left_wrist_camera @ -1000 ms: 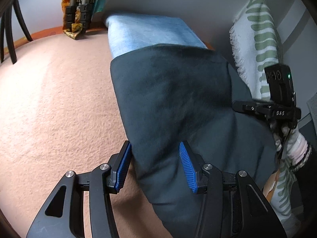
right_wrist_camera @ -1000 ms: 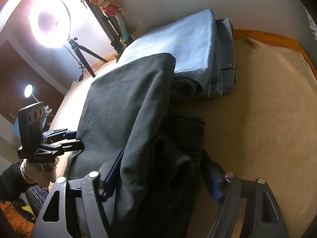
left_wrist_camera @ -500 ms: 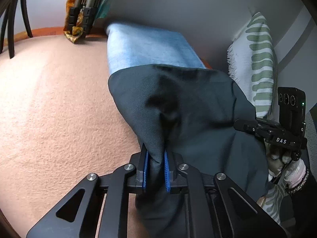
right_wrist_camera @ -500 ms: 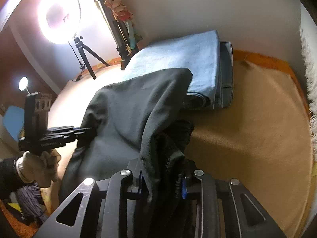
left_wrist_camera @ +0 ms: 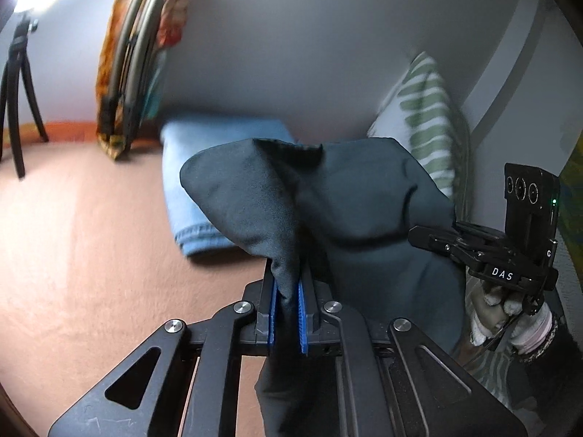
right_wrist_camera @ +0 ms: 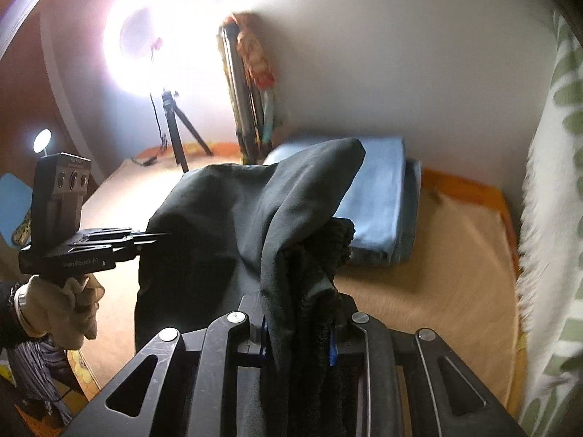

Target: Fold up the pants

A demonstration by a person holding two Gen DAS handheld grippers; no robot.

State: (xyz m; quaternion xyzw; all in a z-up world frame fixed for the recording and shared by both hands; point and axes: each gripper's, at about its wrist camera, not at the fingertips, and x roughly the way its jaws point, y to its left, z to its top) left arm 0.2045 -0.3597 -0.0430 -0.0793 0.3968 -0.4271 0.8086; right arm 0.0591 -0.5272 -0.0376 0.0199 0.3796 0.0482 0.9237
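Two black grippers each clamp the dark grey fabric pants (left_wrist_camera: 349, 196), which hang lifted between them above the peach fleece blanket (left_wrist_camera: 83, 255); the left gripper (left_wrist_camera: 288, 313) pinches a fold of the cloth between its blue ribbed pads (left_wrist_camera: 301, 317), the jaws squeezed close on it; the right gripper (right_wrist_camera: 297, 335) grips a bunched edge with dark ribbed trim, its jaws closed around the wad; behind the pants a folded light-blue denim garment (right_wrist_camera: 379, 196) lies on the blanket near the grey wall (left_wrist_camera: 309, 54); a white cushion with green stripes (left_wrist_camera: 426, 120) leans at the right; a glowing ring light on a black tripod (right_wrist_camera: 145, 47) stands far left.
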